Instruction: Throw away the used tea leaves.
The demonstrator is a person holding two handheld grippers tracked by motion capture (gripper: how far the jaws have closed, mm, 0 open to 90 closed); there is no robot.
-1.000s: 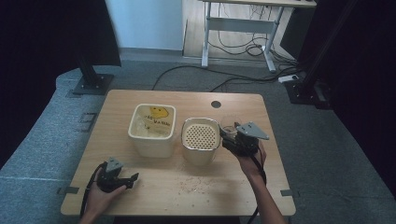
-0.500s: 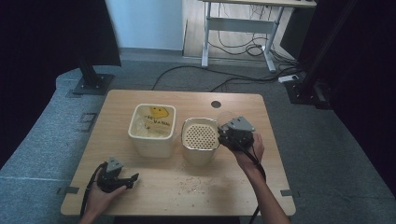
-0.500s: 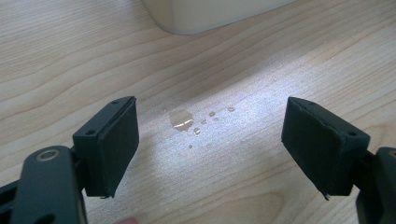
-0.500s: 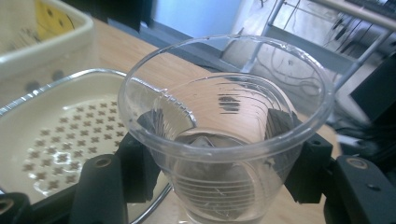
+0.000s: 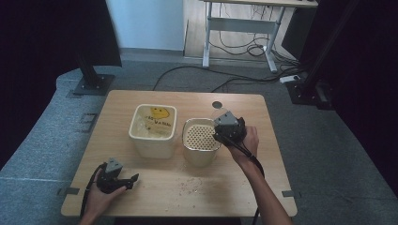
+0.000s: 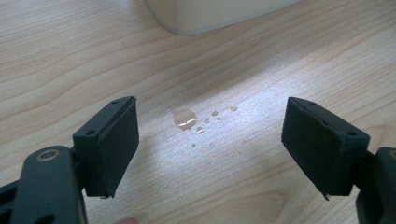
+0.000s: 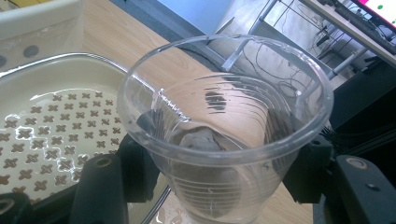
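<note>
The right gripper [image 5: 224,132] clamps a clear plastic cup [image 7: 224,135] between its pads, just above the right rim of the round container with the perforated insert [image 5: 201,137]; in the right gripper view the cup [image 5: 220,111] stands nearly upright, its rim whole, its base cut off by the frame's lower edge; whether any liquid is left inside is hard to tell. Beside the round container, touching or nearly so, sits the square cream tub [image 5: 153,130] — its contents are blurred. The left gripper [image 5: 123,180] rests near the table's [image 5: 263,187] front-left corner with jaws spread wide and nothing between them; water droplets [image 6: 187,119] lie on the wood ahead of it — bare tabletop runs along the front edge between both hands.
</note>
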